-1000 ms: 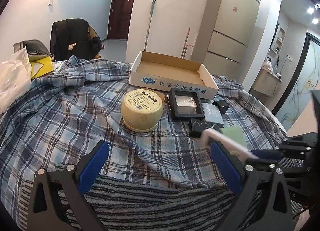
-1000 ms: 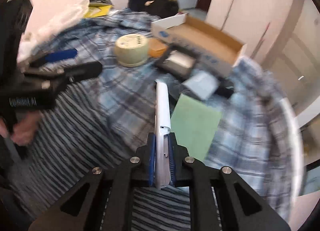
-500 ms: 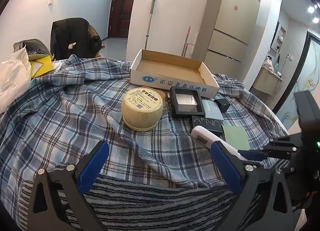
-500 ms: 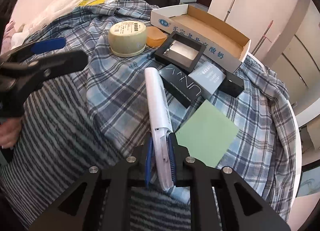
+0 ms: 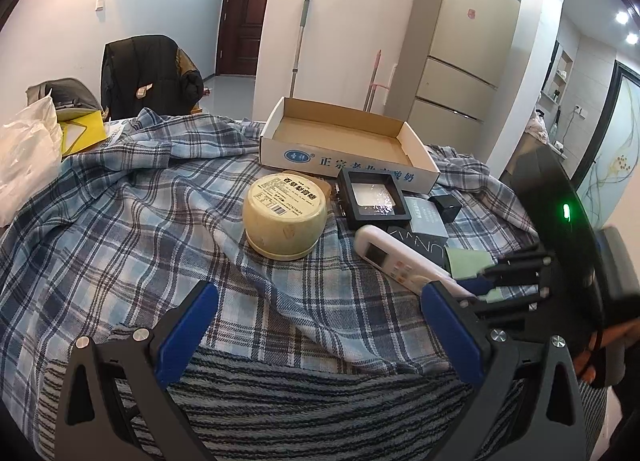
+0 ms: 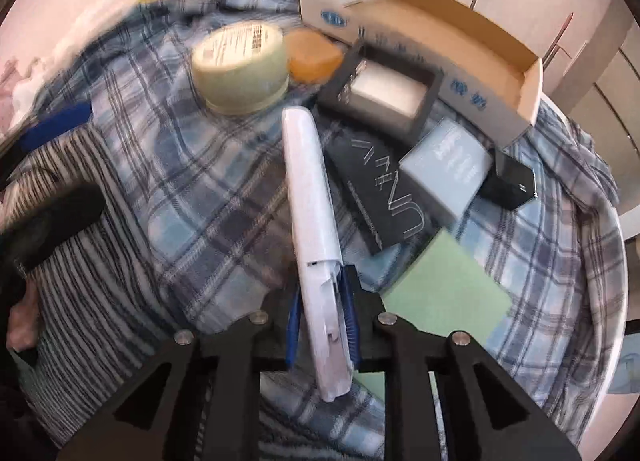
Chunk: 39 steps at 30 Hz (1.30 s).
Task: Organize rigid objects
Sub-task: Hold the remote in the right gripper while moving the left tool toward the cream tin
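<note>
Left wrist view. Left gripper (image 5: 316,307): blue-padded fingers (image 5: 188,327) stand wide apart with nothing between them, poised over the near edge of the counter. The counter is covered by a blue plaid cloth (image 5: 132,229), with a striped cloth (image 5: 288,397) lying over its near edge. Cardboard tray (image 5: 344,141): open, empty, at the far side, blue lettering on its front wall. Round cream tub (image 5: 285,217): printed label on top, in front of the tray. Black framed case (image 5: 374,201): just right of the tub, pale panel in its middle. White remote control (image 5: 400,261): screen and buttons facing up, far end low near the black case, near end clamped in the right gripper (image 5: 476,286), which enters from the right. Green card (image 5: 466,261): partly hidden behind the remote. Small black cube (image 5: 446,206): near the tray's right corner. Beyond the counter: a refrigerator (image 5: 464,49), a chair draped with a dark jacket (image 5: 148,73).

Right wrist view, somewhat blurred. Right gripper (image 6: 322,321): fingers closed on the near end of the white remote control (image 6: 310,189), which runs forward and away, seen edge-on. Dark lettered box (image 6: 380,189): lying just right of the remote. Pale blue box (image 6: 448,169): touching the dark box on its right. Small black cube (image 6: 514,183): further right. Green card (image 6: 448,293): flat on the plaid, near right. Black framed case (image 6: 384,87): ahead, against the cardboard tray (image 6: 432,53). Round cream tub (image 6: 240,65): ahead left, with an orange round lid (image 6: 314,55) beside it. Left gripper (image 6: 52,165): at the left edge, blurred.
</note>
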Each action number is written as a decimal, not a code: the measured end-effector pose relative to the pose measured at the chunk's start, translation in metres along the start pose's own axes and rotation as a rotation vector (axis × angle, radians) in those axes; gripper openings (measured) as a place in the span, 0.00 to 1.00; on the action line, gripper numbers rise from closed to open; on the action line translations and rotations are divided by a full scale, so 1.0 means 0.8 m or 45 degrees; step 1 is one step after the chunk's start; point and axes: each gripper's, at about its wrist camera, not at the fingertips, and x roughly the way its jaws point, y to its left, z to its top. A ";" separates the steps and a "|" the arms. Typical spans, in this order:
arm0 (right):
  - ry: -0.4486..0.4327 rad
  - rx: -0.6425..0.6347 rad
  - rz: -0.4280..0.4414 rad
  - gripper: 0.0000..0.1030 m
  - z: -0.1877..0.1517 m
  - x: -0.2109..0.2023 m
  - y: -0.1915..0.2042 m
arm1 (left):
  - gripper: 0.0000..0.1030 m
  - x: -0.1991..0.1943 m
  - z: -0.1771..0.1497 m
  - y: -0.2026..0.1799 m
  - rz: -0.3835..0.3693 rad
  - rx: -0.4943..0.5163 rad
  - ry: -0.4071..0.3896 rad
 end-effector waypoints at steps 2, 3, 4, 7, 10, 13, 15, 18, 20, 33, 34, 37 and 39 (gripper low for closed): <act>0.074 -0.026 0.035 0.17 0.010 0.005 -0.001 | 1.00 0.000 0.000 0.001 0.000 -0.003 0.001; 0.095 -0.050 0.040 0.17 0.013 0.006 0.000 | 1.00 0.000 0.000 0.001 0.000 -0.003 0.002; 0.106 -0.088 0.040 0.17 0.016 0.008 0.003 | 1.00 0.000 -0.001 0.002 0.002 -0.003 0.004; 0.171 -0.154 0.026 0.17 0.027 0.011 0.009 | 1.00 -0.001 -0.001 0.003 0.002 -0.003 0.005; 0.236 -0.097 0.044 0.18 0.040 0.017 0.007 | 1.00 0.000 -0.001 0.003 0.004 -0.004 0.006; 0.264 -0.033 0.066 0.20 0.050 0.020 0.000 | 1.00 0.000 -0.001 0.003 0.003 -0.007 0.005; 0.258 -0.043 0.004 0.20 0.052 0.019 0.000 | 1.00 0.001 -0.001 0.003 0.002 -0.007 0.009; 0.224 -0.125 -0.024 0.20 0.056 0.015 0.013 | 1.00 0.001 -0.002 0.004 0.000 -0.013 0.018; 0.273 -0.141 0.026 0.20 0.062 0.019 0.018 | 1.00 0.002 -0.001 0.004 0.000 -0.013 0.018; -0.024 0.023 0.036 0.16 0.024 0.005 -0.001 | 1.00 0.005 -0.002 0.005 0.000 -0.019 0.029; -0.097 0.041 0.024 0.16 0.016 -0.003 0.000 | 1.00 0.004 -0.002 0.005 0.001 -0.017 0.027; -0.252 0.065 0.021 0.16 -0.010 -0.026 -0.001 | 1.00 0.004 -0.001 0.005 0.001 -0.015 0.026; -0.293 0.132 0.024 0.16 -0.023 -0.032 -0.007 | 1.00 0.006 -0.001 0.005 0.002 -0.016 0.033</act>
